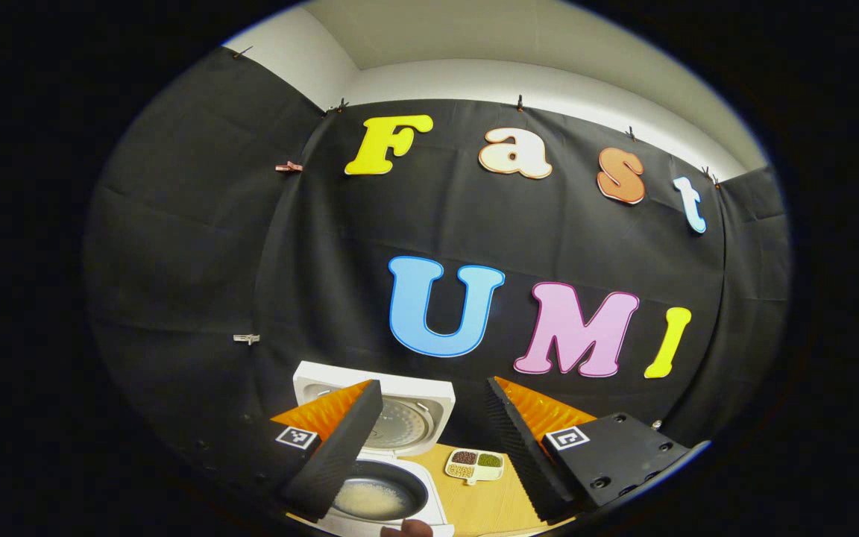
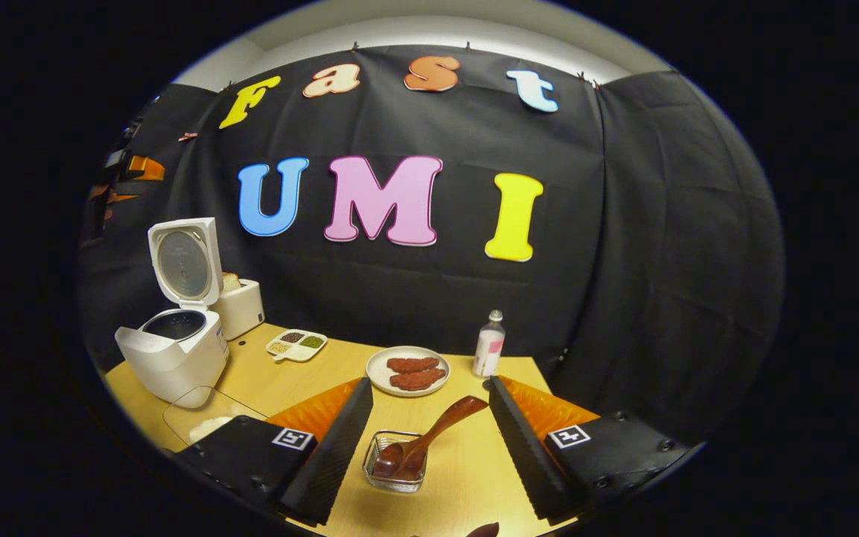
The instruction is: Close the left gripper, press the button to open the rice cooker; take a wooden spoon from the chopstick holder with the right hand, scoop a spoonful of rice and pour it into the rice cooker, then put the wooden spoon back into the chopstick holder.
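The white rice cooker stands open below my left gripper, its lid raised and pale rice lying in the dark inner pot. The left gripper is open and holds nothing. In the right gripper view the same cooker sits at the table's left with its lid up. A wooden spoon rests with its bowl in a small clear chopstick holder and its handle slanting up to the right. It lies between the fingers of my open right gripper, untouched.
A plate of red sausages, a small bottle, a divided dish of grains and a white toaster stand on the wooden table. A clear container with rice sits in front of the cooker.
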The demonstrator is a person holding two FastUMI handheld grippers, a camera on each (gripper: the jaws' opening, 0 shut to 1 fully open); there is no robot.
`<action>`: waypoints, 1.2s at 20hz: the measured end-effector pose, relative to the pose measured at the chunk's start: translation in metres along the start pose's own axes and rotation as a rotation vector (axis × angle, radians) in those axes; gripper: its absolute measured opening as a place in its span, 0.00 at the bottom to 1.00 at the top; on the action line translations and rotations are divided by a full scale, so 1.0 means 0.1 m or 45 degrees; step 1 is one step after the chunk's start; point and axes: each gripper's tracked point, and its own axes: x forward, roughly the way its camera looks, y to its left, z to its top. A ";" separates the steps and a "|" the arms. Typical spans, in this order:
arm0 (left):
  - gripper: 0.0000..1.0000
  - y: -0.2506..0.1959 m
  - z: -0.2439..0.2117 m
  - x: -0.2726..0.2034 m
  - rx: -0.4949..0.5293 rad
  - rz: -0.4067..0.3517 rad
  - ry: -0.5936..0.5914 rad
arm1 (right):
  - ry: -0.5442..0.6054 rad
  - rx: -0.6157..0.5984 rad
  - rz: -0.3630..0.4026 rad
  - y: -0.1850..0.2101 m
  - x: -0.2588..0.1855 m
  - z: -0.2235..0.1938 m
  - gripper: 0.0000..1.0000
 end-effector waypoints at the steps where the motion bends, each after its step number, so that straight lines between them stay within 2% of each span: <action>1: 0.95 0.00 -0.04 -0.02 0.009 0.010 0.007 | 0.048 0.028 0.028 -0.01 0.10 -0.15 0.98; 6: 0.95 0.03 -0.41 -0.20 0.049 0.064 0.070 | 0.165 0.109 0.065 -0.11 0.46 -0.66 0.95; 9: 0.95 0.03 -0.57 -0.34 0.071 0.095 0.092 | 0.236 0.155 0.094 -0.08 0.64 -0.90 0.73; 12: 0.95 -0.02 -0.69 -0.41 0.080 0.106 0.112 | 0.273 0.209 0.108 -0.06 0.76 -1.03 0.73; 13: 0.95 0.00 -0.72 -0.43 0.088 0.118 0.118 | 0.287 0.211 0.104 -0.07 0.81 -1.08 0.61; 15: 0.95 0.01 -0.77 -0.45 0.113 0.133 0.118 | 0.330 0.254 0.157 0.03 0.82 -1.17 0.31; 16: 0.95 -0.01 -0.80 -0.48 0.123 0.132 0.125 | 0.328 0.299 0.170 0.03 0.82 -1.16 0.39; 17: 0.95 -0.02 -0.84 -0.50 0.130 0.128 0.138 | 0.334 0.335 0.181 0.02 0.75 -1.10 0.27; 18: 0.95 -0.02 -0.89 -0.51 0.133 0.127 0.148 | 0.335 0.377 0.200 0.07 0.77 -1.10 0.27; 19: 0.95 -0.01 -0.92 -0.53 0.133 0.126 0.158 | 0.328 0.411 0.223 0.12 0.78 -1.07 0.22; 21: 0.95 -0.01 -0.97 -0.57 0.131 0.117 0.169 | 0.319 0.373 0.232 0.16 0.76 -1.05 0.13; 24: 0.96 0.05 -1.03 -0.63 0.145 0.098 0.191 | 0.258 0.319 0.223 0.16 0.70 -0.86 0.13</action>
